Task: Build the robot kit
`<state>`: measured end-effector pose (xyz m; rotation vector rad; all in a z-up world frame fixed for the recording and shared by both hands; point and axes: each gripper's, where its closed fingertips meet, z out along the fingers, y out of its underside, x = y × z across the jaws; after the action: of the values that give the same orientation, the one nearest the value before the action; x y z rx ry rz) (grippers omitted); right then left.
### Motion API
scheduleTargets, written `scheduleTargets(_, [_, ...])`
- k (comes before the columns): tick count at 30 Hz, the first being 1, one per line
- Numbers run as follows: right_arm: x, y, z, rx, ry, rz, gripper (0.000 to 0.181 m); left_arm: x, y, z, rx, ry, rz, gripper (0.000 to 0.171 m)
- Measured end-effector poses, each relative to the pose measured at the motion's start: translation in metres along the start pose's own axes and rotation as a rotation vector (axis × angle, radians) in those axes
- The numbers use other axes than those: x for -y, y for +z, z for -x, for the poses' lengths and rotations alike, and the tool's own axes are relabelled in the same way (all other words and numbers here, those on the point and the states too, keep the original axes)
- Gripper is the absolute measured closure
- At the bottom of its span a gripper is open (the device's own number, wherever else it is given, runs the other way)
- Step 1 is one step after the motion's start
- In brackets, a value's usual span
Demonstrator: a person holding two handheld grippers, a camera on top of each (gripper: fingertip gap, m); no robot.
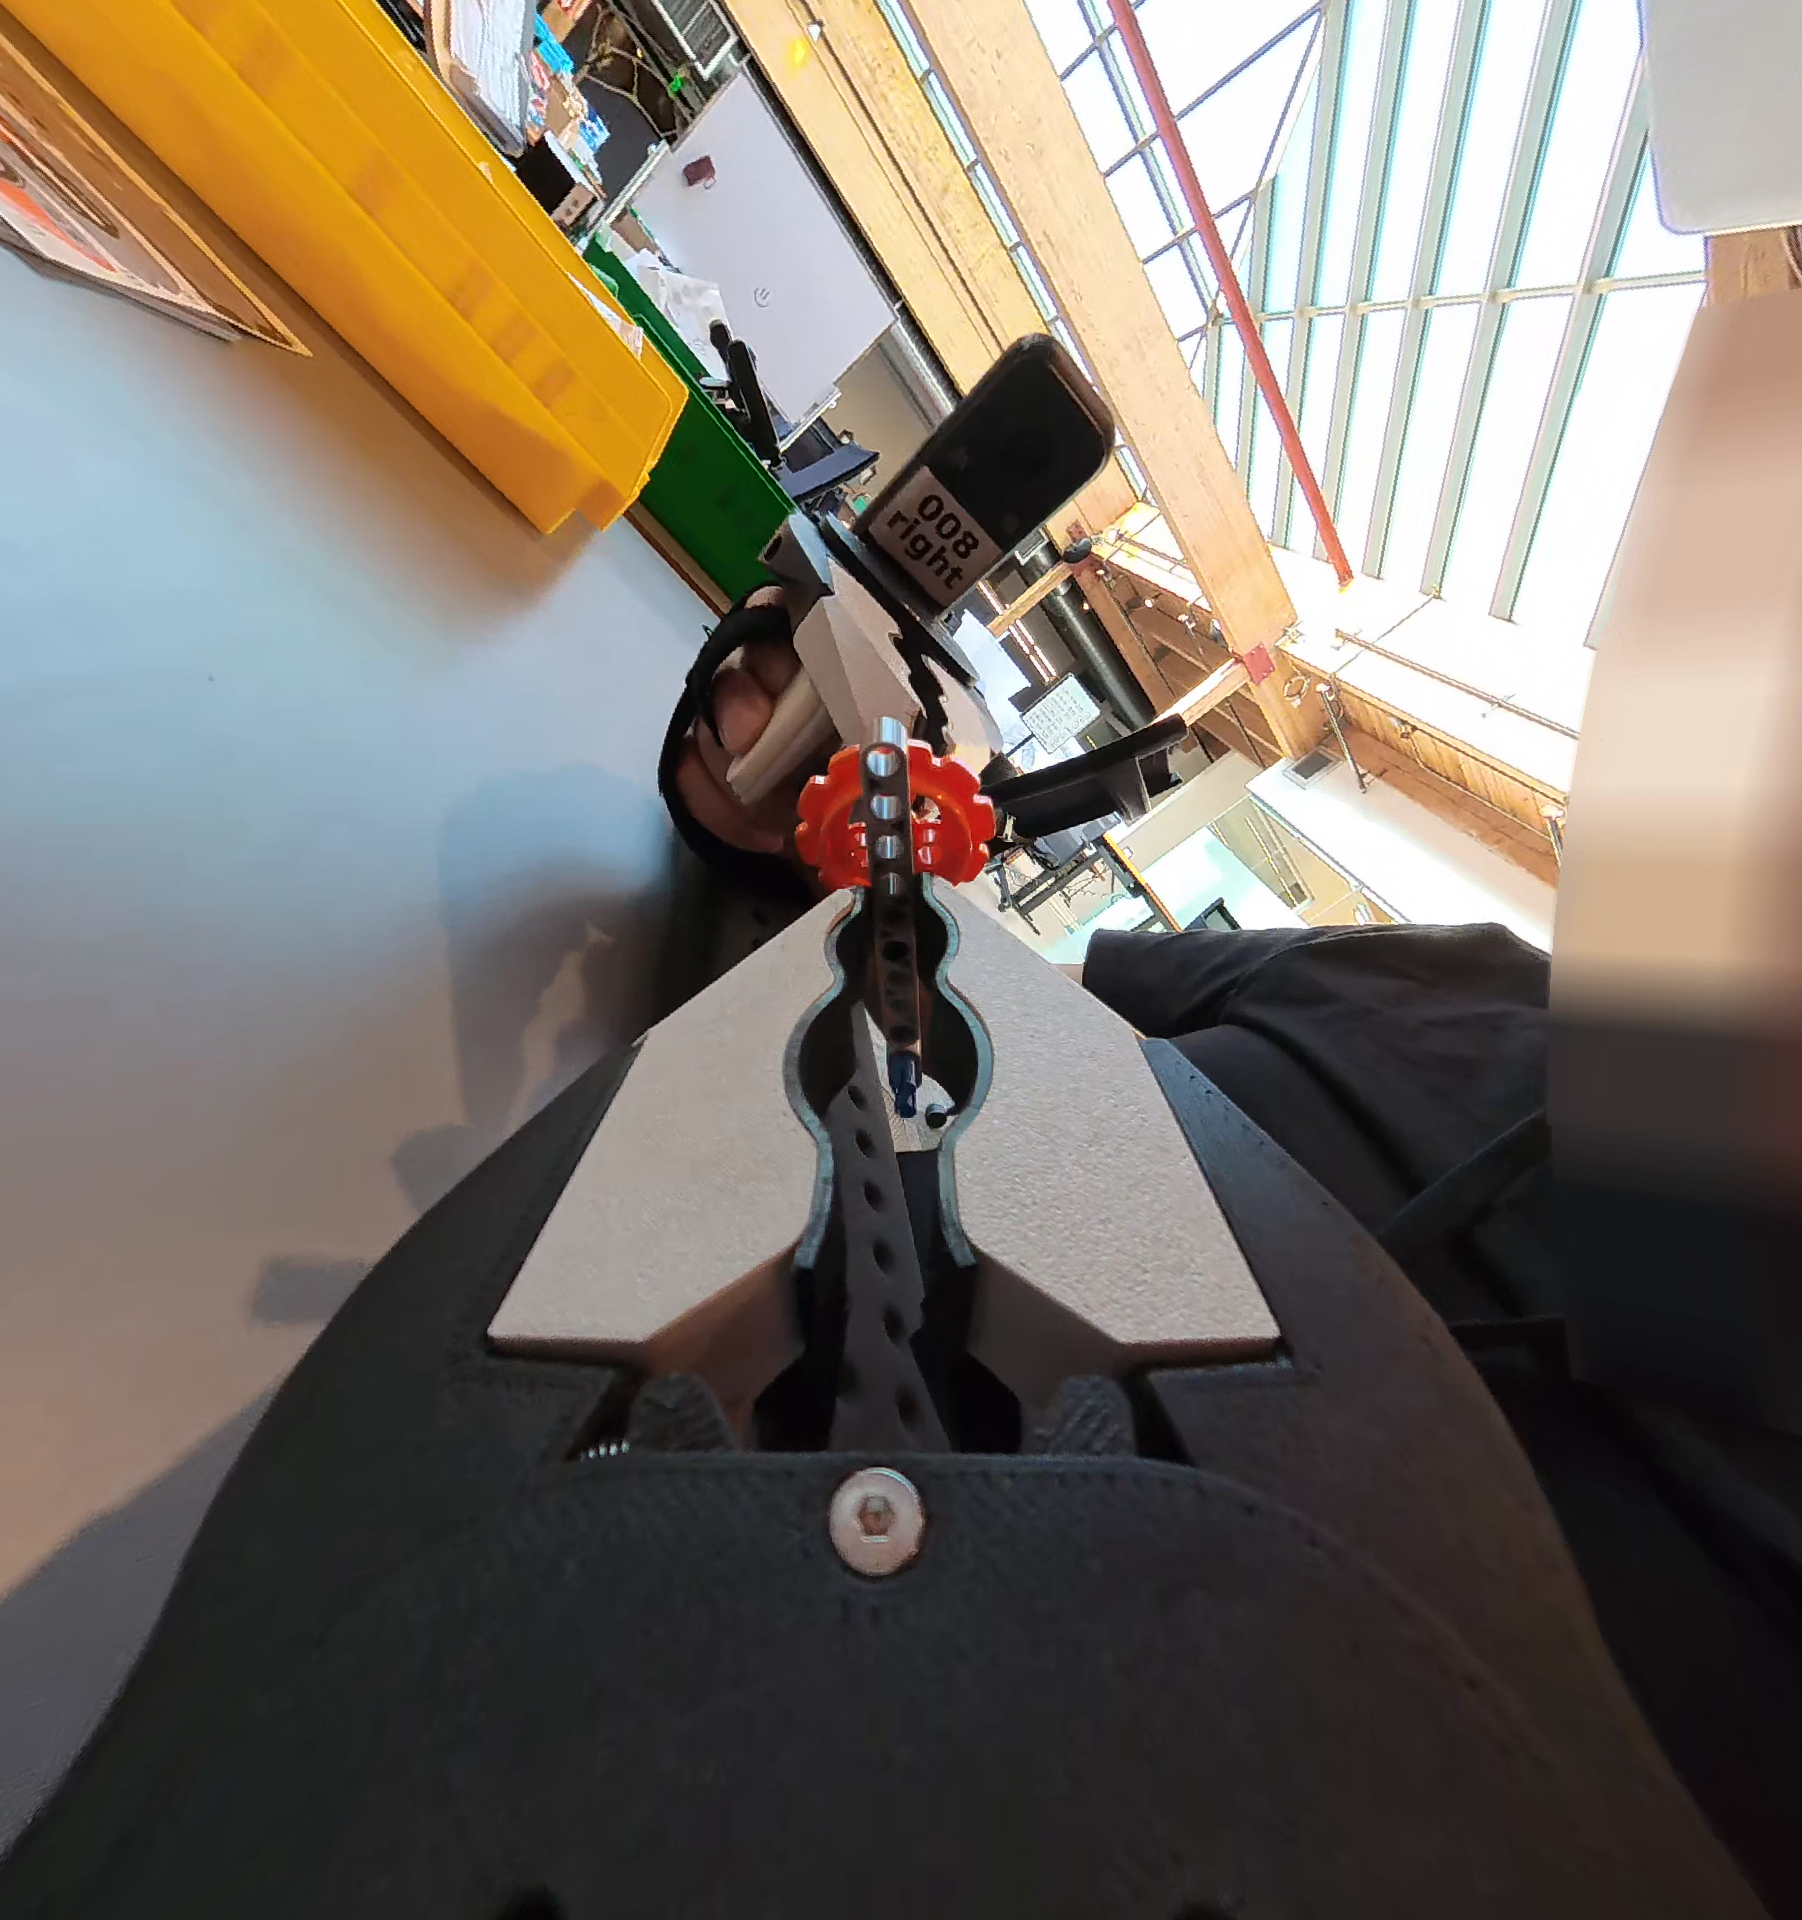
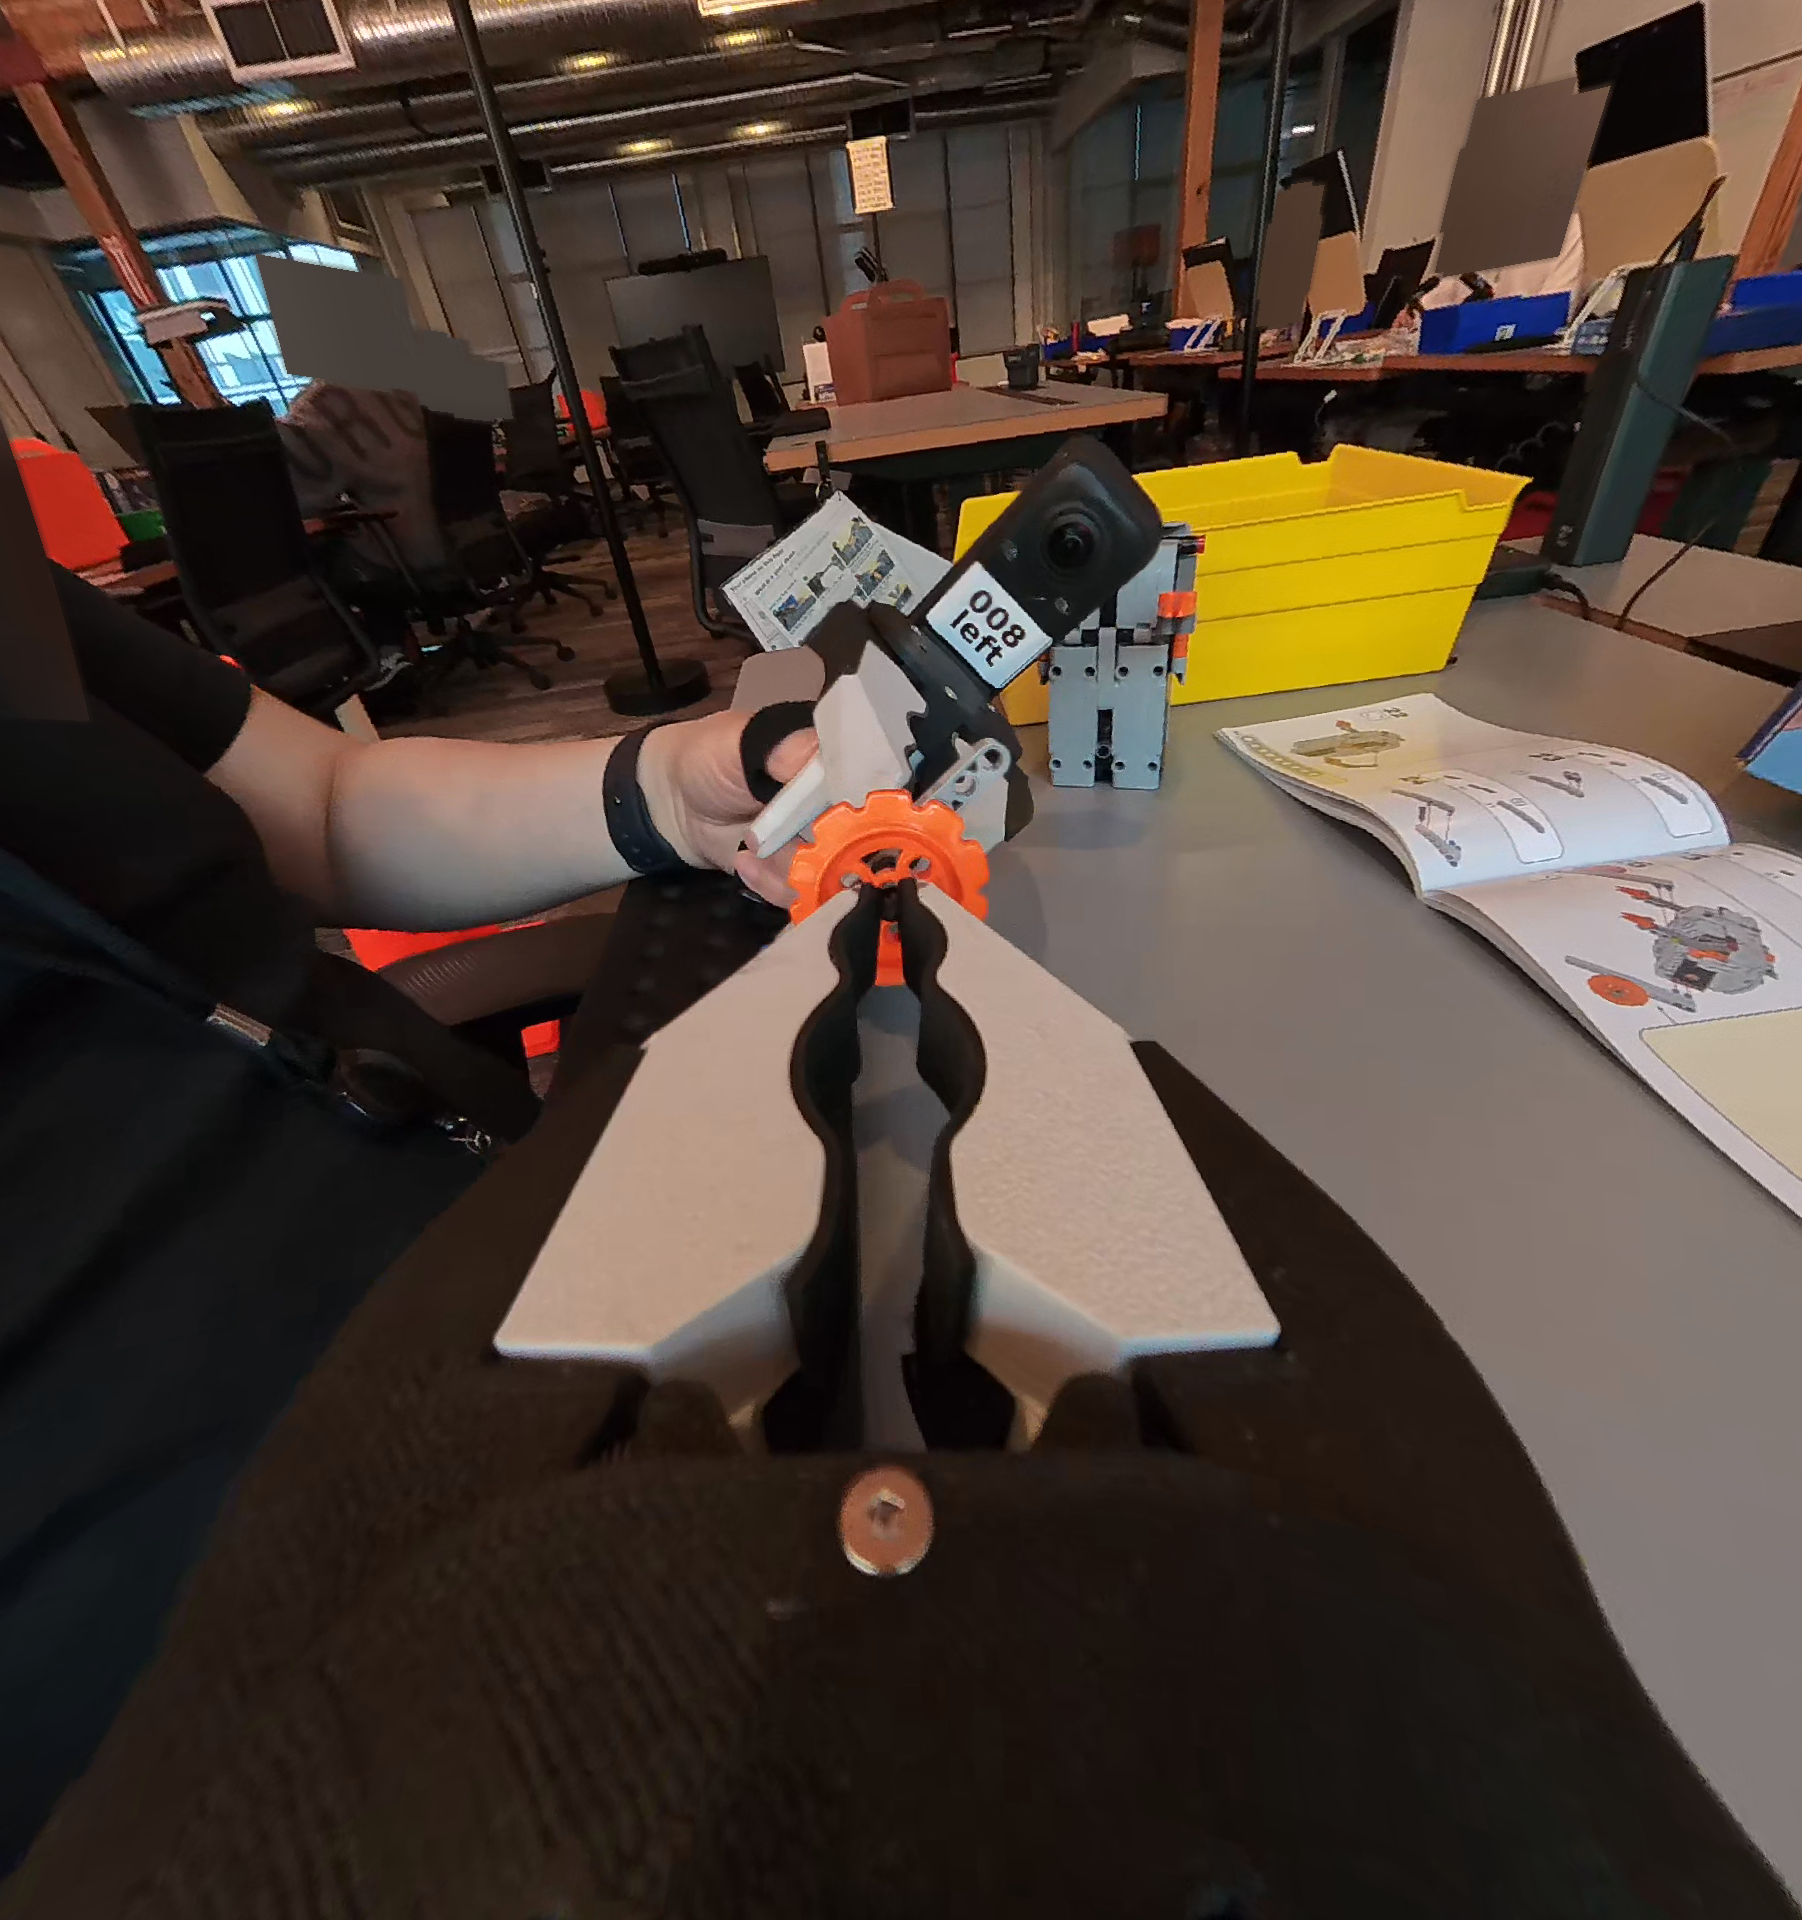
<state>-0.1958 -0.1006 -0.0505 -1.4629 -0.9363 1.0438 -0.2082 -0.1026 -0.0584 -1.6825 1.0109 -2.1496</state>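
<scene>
My left gripper (image 1: 889, 906) is shut on a grey perforated beam (image 1: 886, 800) that runs between its jaws and sticks out past the tips. An orange toothed gear (image 1: 832, 826) sits on the far end of the beam. My right gripper (image 2: 881, 902) faces the left one and is shut on the gear (image 2: 944, 844) at its hub. Both are held in the air above the grey table (image 2: 1292, 1039). In the left wrist view the right gripper's grey fingers (image 1: 845, 665) show behind the gear. In the right wrist view the left gripper's fingers (image 2: 861, 727) and the beam's end (image 2: 975, 771) show.
A grey brick assembly (image 2: 1105, 712) stands in front of a yellow bin (image 2: 1323, 582). An open instruction booklet (image 2: 1499, 821) lies at the right. A green bin (image 1: 710, 468) sits beside the yellow bin (image 1: 409, 260), with a printed box (image 1: 45, 187) nearby. A person's forearm (image 2: 461, 821) reaches across at the left. My left and right fingertips are right by each other.
</scene>
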Motion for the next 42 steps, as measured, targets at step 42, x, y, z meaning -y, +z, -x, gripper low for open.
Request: scheduleTargets(42, [0.018,-0.008,0.003,0.003,-0.032,-0.071,0.137,-0.013,0.012,0.0,0.003,0.034,0.107,0.166])
